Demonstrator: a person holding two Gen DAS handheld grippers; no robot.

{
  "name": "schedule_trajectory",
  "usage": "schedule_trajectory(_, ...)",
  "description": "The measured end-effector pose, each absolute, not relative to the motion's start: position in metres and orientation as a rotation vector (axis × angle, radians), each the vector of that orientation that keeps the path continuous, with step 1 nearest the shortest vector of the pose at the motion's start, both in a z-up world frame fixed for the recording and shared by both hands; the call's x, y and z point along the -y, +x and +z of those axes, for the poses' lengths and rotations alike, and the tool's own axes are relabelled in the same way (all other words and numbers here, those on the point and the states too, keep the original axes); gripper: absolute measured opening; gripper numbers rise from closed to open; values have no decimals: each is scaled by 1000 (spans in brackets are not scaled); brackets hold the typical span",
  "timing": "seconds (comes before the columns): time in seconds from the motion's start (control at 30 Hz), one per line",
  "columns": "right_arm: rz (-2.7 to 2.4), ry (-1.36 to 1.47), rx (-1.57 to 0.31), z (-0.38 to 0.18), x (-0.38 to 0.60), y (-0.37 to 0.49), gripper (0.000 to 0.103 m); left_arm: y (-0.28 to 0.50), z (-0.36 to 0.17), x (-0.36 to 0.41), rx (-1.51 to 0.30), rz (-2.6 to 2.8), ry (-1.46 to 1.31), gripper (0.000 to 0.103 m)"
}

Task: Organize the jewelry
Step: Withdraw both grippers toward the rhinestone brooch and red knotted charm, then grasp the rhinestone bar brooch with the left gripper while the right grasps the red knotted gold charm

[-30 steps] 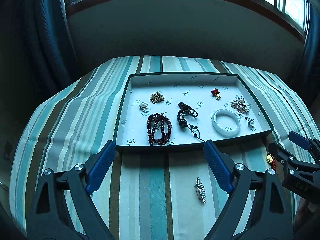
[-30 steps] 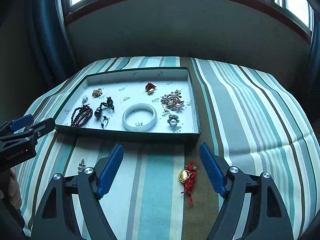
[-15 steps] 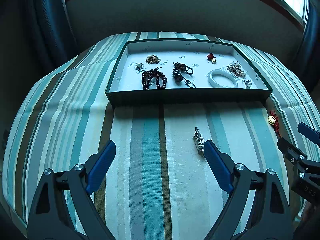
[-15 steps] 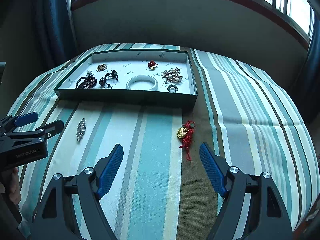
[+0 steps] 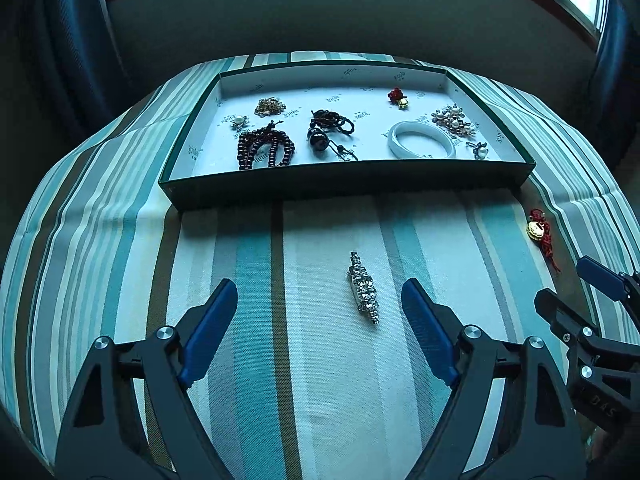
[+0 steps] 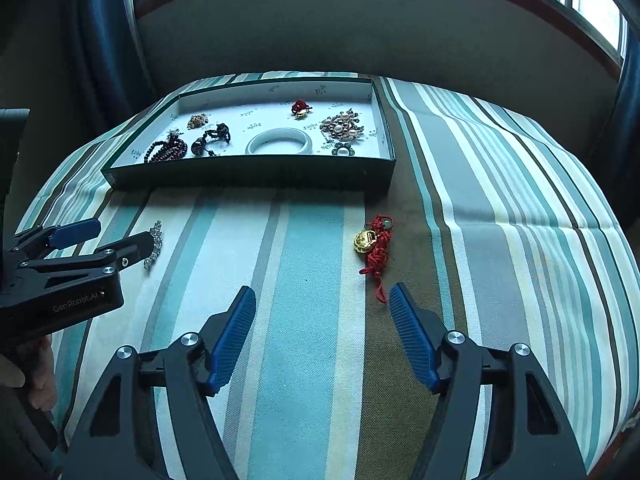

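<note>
- Both of my tools are spread wide and hold nothing: my left gripper (image 5: 320, 320) fills the bottom of its view, my right gripper (image 6: 322, 328) the bottom of its own.
- The step in hand, as I judge it, is reaching for the two pieces not yet in the tray (image 5: 348, 184), which sits in the upper middle of both views with beads, a white bangle (image 5: 422, 146) and pearl pieces already inside.
- The crystal brooch (image 5: 363, 288) lies on the striped cloth (image 5: 256, 280) at the centre of the left view, between my left fingers and nearer the right one.
- The red-corded gold charm (image 6: 374, 246) lies at the centre of the right view, just above my right finger; its cord tail trails down close to that tip.
- Next I would need to lower each tool so the fingers straddle its piece, then close; both are flat and low, so I expect the tips must come right down to the cloth.
- Open cloth surrounds both pieces. The tray's near wall stands above them in frame and must be cleared on the lift. The cloth drops away at the far left and right frame edges.
</note>
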State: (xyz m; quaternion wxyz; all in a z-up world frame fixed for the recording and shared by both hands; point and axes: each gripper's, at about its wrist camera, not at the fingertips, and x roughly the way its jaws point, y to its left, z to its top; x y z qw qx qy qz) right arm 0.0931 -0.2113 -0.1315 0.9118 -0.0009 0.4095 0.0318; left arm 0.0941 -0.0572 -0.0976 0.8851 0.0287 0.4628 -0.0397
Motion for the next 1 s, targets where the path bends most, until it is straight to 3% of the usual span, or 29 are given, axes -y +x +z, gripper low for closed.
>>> schedule_trajectory(0.17,62,13,-846,-132,214,95,69,107,-109,64,-1003,-109,72,61)
schedule_trajectory(0.43,52,32,-849,-134,219,97,69,106,-110,64,-991,-178,83,16)
schedule_trajectory(1.0,35,35,-847,-132,222,100,69,102,-100,39,-956,-159,120,13)
